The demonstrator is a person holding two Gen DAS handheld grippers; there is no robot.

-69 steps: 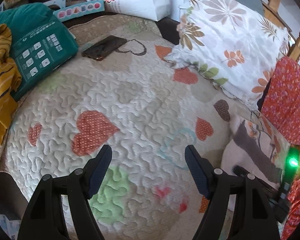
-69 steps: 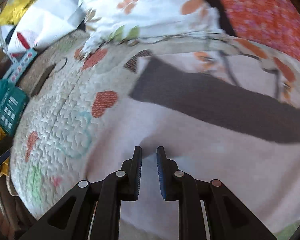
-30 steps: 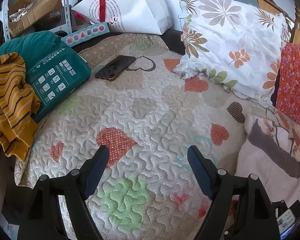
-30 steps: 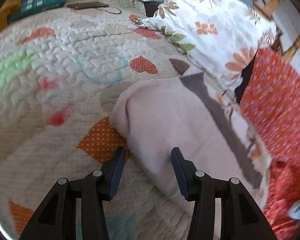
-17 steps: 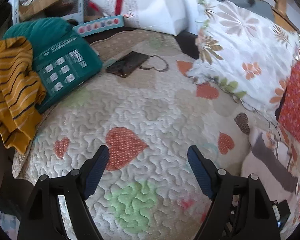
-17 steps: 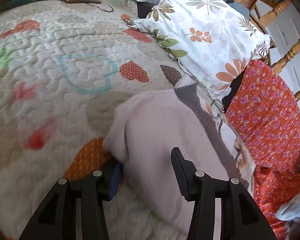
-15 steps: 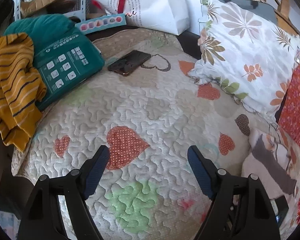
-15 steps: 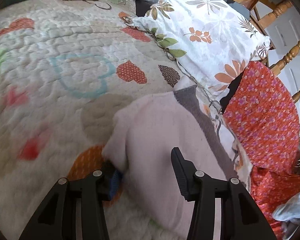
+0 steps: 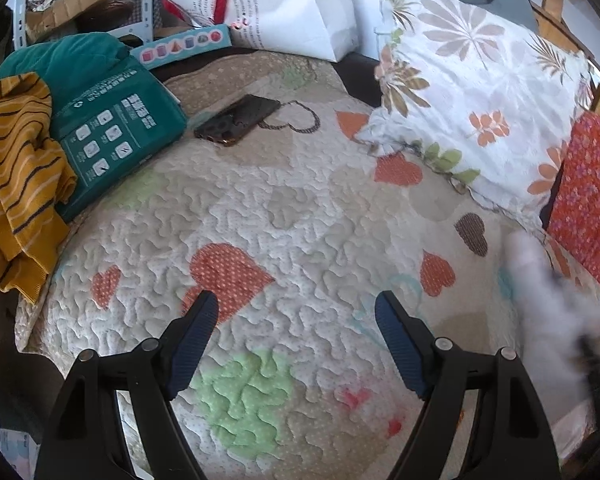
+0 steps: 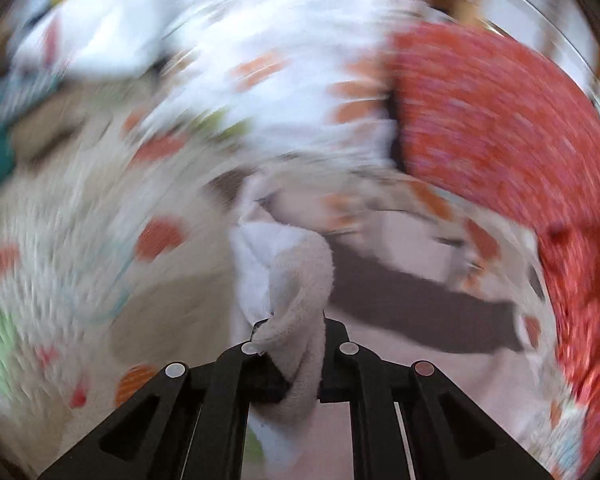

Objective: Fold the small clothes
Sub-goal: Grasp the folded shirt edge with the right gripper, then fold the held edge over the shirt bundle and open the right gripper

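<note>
My right gripper [image 10: 296, 356] has its jaws pinched on a bunched edge of the pink garment [image 10: 296, 280] at the quilt's [image 9: 260, 208] right side by the pillow [image 9: 472, 92], while my left gripper [image 9: 296, 336] hangs wide open over the quilt.

The small garment [image 10: 296, 280] is a pale pinkish-white fleecy piece with a broad dark brown band [image 10: 420, 304] across it. One bunched edge is pinched up into a soft roll, showing a whiter inner side, while the rest lies spread on the heart-patterned quilt beside the red floral cloth. In the left wrist view it is only a pale blur [image 9: 548, 304] at the quilt's right edge.
</note>
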